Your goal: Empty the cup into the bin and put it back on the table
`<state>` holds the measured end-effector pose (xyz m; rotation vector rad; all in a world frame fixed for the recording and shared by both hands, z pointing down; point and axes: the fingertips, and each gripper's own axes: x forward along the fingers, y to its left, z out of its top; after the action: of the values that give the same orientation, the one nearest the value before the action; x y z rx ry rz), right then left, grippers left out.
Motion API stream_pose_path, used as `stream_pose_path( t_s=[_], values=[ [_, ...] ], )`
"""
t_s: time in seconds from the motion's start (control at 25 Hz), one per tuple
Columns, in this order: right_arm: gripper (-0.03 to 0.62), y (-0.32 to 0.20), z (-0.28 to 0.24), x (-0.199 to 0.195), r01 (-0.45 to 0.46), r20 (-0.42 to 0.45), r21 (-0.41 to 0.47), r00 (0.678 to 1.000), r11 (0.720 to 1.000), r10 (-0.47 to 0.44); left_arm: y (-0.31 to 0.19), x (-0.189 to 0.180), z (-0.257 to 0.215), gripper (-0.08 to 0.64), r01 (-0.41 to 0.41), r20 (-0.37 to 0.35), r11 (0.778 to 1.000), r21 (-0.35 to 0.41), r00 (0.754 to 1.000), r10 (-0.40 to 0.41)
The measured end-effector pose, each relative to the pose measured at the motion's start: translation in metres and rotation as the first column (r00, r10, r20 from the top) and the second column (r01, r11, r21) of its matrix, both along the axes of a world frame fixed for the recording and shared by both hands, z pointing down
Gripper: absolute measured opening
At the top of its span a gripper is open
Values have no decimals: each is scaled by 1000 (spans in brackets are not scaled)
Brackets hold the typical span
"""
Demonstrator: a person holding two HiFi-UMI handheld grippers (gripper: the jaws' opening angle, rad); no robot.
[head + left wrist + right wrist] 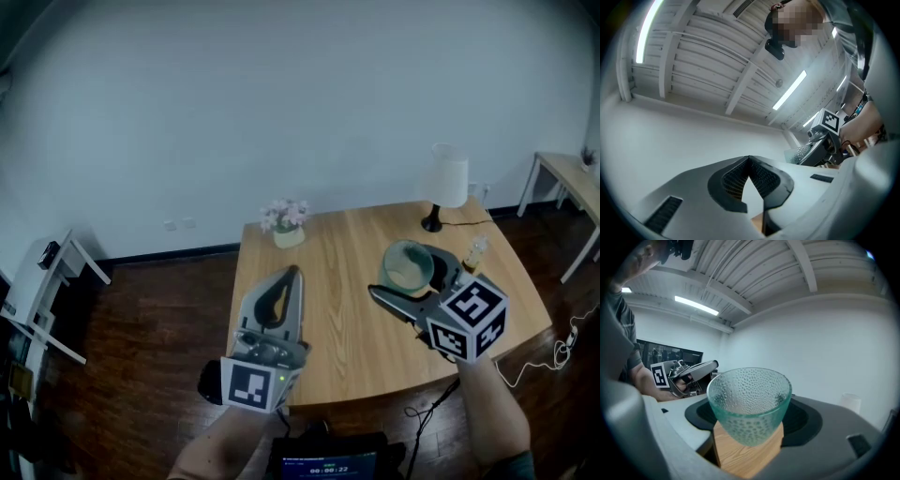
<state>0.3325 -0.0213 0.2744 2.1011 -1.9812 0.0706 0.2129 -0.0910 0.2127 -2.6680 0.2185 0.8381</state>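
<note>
Right gripper view: right tongs [752, 409] clamp apparently empty glass cup [750, 397] above desk [745, 456]; lower upright. Left tongs [749, 163] closed.

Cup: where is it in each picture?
Head view: cup right of middle, over the table.
Left gripper view: cup tiny, right of middle.
Right gripper view: cup big, in the centre.
Shared landmark: the white wall.

Head cam looked steeply down on desk [328, 319] w/ both tools. Left tool [292, 274] cam tilted up twd ceiling [708, 61]; right tool [410, 272] cam roughly level, close on cup [749, 404]. Each caught the other tool.
</note>
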Motion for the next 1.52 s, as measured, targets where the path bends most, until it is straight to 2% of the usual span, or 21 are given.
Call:
stream_pose_path(
  t_s=[0.16,0.4,0.56,0.72,0.92,1.12,1.28,1.52],
  values=[
    [388,11,12,29,-74,11,-24,997,997,74,-1,37,14,-9,-48,53,997,-61,997,51],
    [388,21,40,74,-164,54,-59,984,985,167,5,94,29,-9,-127,109,987,-97,984,138],
    [388,23,51,96,-213,74,-57,973,975,216,1,131,49,-8,-164,185,975,-150,964,190],
    [388,26,61,119,-258,81,-65,961,964,263,-4,165,79,-8,-162,274,959,-231,935,224],
    [388,32,85,151,-274,101,-99,954,957,284,2,205,117,-8,-116,389,941,-319,889,242],
    [388,32,129,185,-246,128,-158,955,956,267,0,240,151,-8,-18,466,922,-386,859,212],
    [388,25,161,212,-214,135,-200,961,956,243,-9,274,184,-8,63,543,914,-401,820,182],
    [388,15,217,244,-196,170,-259,955,946,245,-18,306,248,-8,175,635,874,-453,752,178]
  ],
)
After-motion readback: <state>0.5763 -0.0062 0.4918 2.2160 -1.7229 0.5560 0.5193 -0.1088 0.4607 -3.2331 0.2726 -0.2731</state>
